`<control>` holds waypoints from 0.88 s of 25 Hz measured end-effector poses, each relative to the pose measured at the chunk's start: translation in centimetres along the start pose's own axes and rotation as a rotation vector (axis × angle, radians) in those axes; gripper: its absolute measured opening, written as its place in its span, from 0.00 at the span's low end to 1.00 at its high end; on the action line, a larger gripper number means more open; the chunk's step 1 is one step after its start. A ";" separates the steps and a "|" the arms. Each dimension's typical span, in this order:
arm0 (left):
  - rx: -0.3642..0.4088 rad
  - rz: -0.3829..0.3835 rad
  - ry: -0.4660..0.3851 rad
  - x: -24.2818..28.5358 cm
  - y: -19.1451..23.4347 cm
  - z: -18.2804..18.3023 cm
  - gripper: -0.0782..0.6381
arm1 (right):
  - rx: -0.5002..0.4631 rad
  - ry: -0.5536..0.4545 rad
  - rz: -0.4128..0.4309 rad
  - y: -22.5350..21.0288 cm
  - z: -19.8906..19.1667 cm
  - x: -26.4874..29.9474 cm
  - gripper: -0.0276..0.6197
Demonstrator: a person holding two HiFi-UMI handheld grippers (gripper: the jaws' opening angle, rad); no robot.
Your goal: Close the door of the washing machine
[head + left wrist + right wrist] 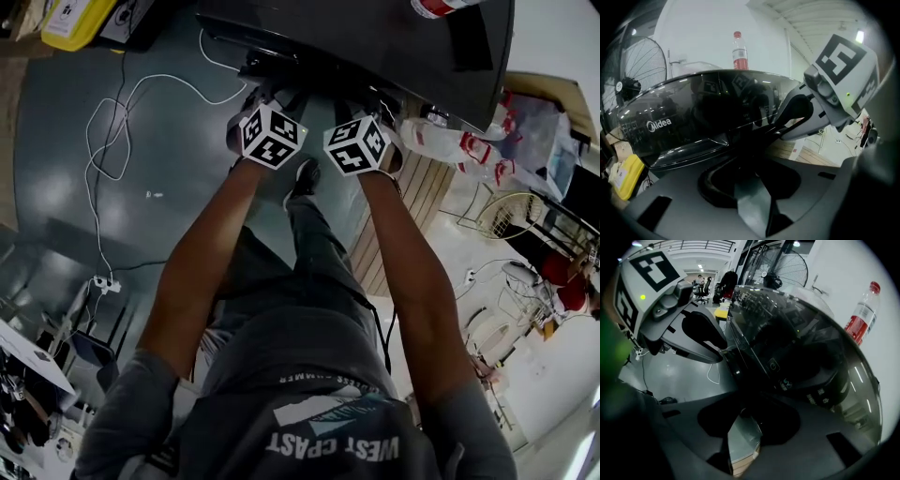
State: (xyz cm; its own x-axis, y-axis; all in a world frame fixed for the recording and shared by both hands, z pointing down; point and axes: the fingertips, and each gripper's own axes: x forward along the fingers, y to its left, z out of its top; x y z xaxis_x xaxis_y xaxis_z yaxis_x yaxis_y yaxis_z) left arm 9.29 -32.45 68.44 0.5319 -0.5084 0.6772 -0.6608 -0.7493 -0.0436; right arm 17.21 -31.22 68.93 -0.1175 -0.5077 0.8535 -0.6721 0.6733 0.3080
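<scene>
Washing machine door (pixel 375 42), dark, meets left tool (pixel 269 94) and right tool (pixel 361 101), both narrow, over grey floor (pixel 159 141).

Grey glossy floor (pixel 56 187), white cable (pixel 88 141) looping across; standing fan (pixel 640 65) near white wall (pixel 701 33).

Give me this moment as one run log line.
left hand-held gripper: at lid front edge | right hand-held gripper: same edge, beside it | jaws: too dark to read | bottle: upright behind lid

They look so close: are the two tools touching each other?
Apart. The head view shows a clear gap between the left tool and right tool.
</scene>
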 end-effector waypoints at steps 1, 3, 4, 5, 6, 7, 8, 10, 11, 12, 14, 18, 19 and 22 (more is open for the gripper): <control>0.007 0.002 -0.004 -0.7 0.2 0.1 0.30 | -0.003 -0.015 -0.002 0.1 0.5 -0.5 0.26; 0.019 0.009 -0.017 -2.3 0.8 0.4 0.29 | 0.007 -0.048 -0.009 0.3 1.8 -1.7 0.26; 0.024 0.014 -0.026 -3.2 1.2 0.7 0.29 | 0.015 -0.066 -0.014 0.3 2.4 -2.4 0.25; 0.028 0.020 -0.036 -4.2 1.6 1.0 0.28 | 0.024 -0.085 -0.020 0.3 3.1 -3.2 0.24; 0.031 0.025 -0.049 -5.2 2.0 1.4 0.28 | 0.033 -0.105 -0.027 0.3 3.7 -4.0 0.23; 0.035 0.031 -0.064 -6.2 2.5 1.9 0.28 | 0.045 -0.126 -0.034 0.2 4.4 -5.0 0.23; 0.041 0.037 -0.082 -7.3 2.9 2.4 0.27 | 0.058 -0.148 -0.042 0.1 5.0 -5.9 0.23; 0.058 0.048 -0.116 -9.5 3.8 3.6 0.27 | 0.091 -0.193 -0.057 -0.2 6.2 -8.0 0.22; 0.065 0.051 -0.133 -10.7 4.1 4.3 0.26 | 0.109 -0.215 -0.065 -0.4 6.6 -9.2 0.21; 0.071 0.054 -0.151 -11.9 4.4 4.9 0.26 | 0.125 -0.238 -0.073 -0.6 7.1 -10.4 0.20; 0.085 0.056 -0.189 -14.6 5.1 6.1 0.26 | 0.151 -0.287 -0.094 -1.0 8.2 -13.1 0.18; 0.122 0.047 -0.252 -19.8 5.5 8.9 0.25 | 0.196 -0.397 -0.118 -2.5 10.4 -19.6 0.16; 0.129 0.047 -0.265 -20.9 5.5 9.8 0.25 | 0.201 -0.421 -0.123 -3.1 10.8 -21.3 0.16; 0.163 0.055 -0.299 -25.0 5.7 11.4 0.25 | 0.218 -0.482 -0.136 -3.8 11.8 -26.3 0.14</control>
State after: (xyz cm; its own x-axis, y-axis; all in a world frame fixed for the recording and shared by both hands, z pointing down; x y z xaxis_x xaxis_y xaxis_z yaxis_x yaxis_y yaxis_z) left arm -1.70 -28.85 42.86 0.6455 -0.6336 0.4265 -0.6122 -0.7631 -0.2072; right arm 14.25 -26.77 40.39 -0.3066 -0.8057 0.5068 -0.8346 0.4836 0.2639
